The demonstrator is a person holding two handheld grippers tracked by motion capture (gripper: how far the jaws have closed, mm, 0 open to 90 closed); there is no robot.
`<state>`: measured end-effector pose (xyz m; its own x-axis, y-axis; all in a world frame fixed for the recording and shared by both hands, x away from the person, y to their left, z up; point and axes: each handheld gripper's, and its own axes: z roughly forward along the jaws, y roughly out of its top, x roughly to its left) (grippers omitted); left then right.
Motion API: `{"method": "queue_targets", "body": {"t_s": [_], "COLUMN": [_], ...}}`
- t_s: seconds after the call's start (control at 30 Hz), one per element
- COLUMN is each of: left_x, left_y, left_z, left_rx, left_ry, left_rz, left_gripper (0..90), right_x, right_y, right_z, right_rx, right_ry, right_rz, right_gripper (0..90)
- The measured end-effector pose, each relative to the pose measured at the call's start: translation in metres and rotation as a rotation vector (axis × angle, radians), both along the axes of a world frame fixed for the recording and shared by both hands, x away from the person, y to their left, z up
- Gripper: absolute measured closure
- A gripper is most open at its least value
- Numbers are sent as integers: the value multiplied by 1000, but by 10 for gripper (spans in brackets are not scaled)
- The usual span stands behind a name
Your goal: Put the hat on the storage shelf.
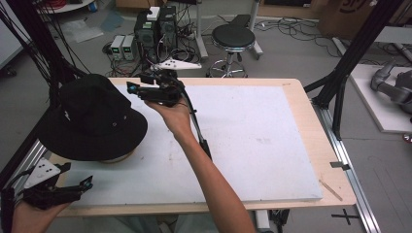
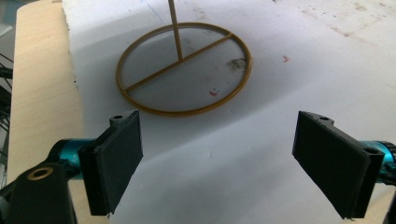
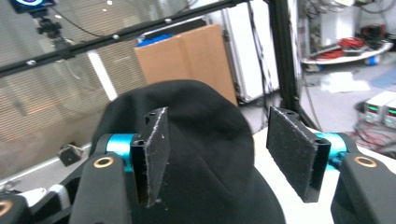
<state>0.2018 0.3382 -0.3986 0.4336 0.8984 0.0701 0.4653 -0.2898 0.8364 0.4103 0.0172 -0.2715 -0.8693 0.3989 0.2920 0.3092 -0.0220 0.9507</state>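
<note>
A black bucket hat point(image 1: 92, 119) sits on a gold wire stand at the table's left side; the stand's ring base point(image 1: 119, 158) peeks out under the brim. My right gripper point(image 1: 136, 89) is held above the table just right of the hat's crown, pointing at it, jaws open. In the right gripper view the hat point(image 3: 205, 116) rises just beyond my open right gripper point(image 3: 224, 158), not clamped. My left gripper point(image 1: 85, 186) hovers open at the table's near left corner. In the left gripper view my left gripper point(image 2: 219, 140) stands open and empty, facing the gold ring base point(image 2: 187, 113) and its upright rod point(image 2: 175, 28).
A white board point(image 1: 252, 141) covers most of the wooden table point(image 1: 316, 145). Black frame posts point(image 1: 350, 53) stand at both sides. Beyond the far edge are a black stool point(image 1: 233, 38) and electronics boxes point(image 1: 155, 29) with cables. A grey robot arm point(image 1: 393, 85) lies on a side table at right.
</note>
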Motion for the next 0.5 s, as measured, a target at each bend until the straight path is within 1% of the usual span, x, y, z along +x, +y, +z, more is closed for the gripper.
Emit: {"method": "queue_targets", "body": {"t_s": [0.07,0.2,0.27,0.43,0.5], "left_x": [2,7,8,12,12], "left_y": [-1,-5,-8,-11,-12], "left_z": [-2,-4,-5,-5,-5], "left_rx": [-3,-3,0,0,-3], "left_ry": [1,4,2,0,1], "left_rz": [1,-7,-11,-14,-17], "left_gripper": [163,163,163,163,163], "right_x": [0,-3,-4,-9,-11], "right_y": [-10,-35,-48,-82,-99], "right_z": [-1,-7,-10,-16,-21], "right_rx": [-4,-51,-64,-99,-112], "right_ry": [-3,-19,-18,-39,-23], "right_rz": [-19,-92,-128,-201,-235], "right_gripper": [372,331,319,288,256]}}
